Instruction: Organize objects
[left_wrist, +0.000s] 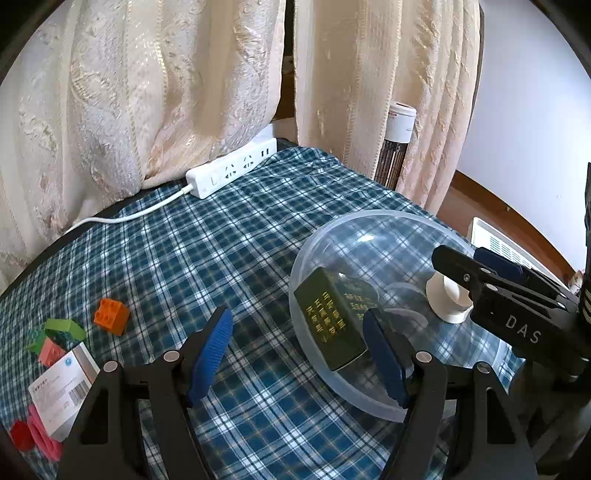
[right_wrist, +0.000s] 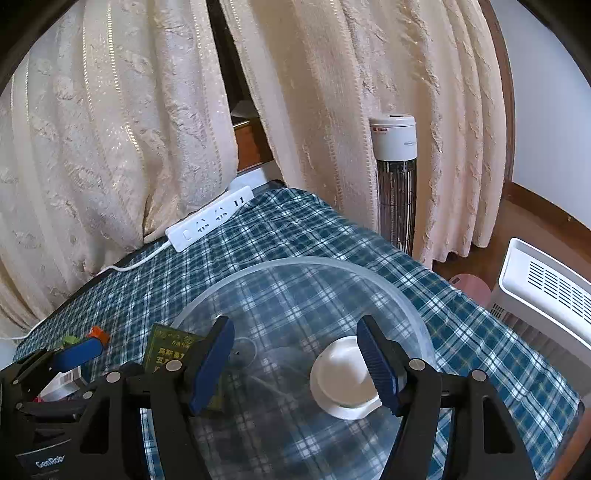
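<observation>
A clear plastic bowl (left_wrist: 332, 236) stands on the checked tablecloth at the right; it also shows in the right wrist view (right_wrist: 314, 263). Inside lie a dark green box with gold lettering (left_wrist: 327, 317) and a small white cup-shaped piece (left_wrist: 447, 301), which the right wrist view shows too (right_wrist: 341, 380). My left gripper (left_wrist: 299, 350) is open and empty, just left of the bowl. My right gripper (right_wrist: 295, 362) is open over the bowl, with the white piece touching its right finger. An orange brick (left_wrist: 110, 315), green (left_wrist: 66, 328) and pink (left_wrist: 51, 350) bricks and a white carton (left_wrist: 61, 391) lie at the left.
A white power strip (left_wrist: 232, 171) with its cable lies at the table's far edge against the cream curtains (left_wrist: 147, 92). A tower heater (right_wrist: 395, 177) stands behind the table. A white appliance (right_wrist: 546, 291) stands off the table's right edge. Red and pink pieces (left_wrist: 33, 435) lie at the near left corner.
</observation>
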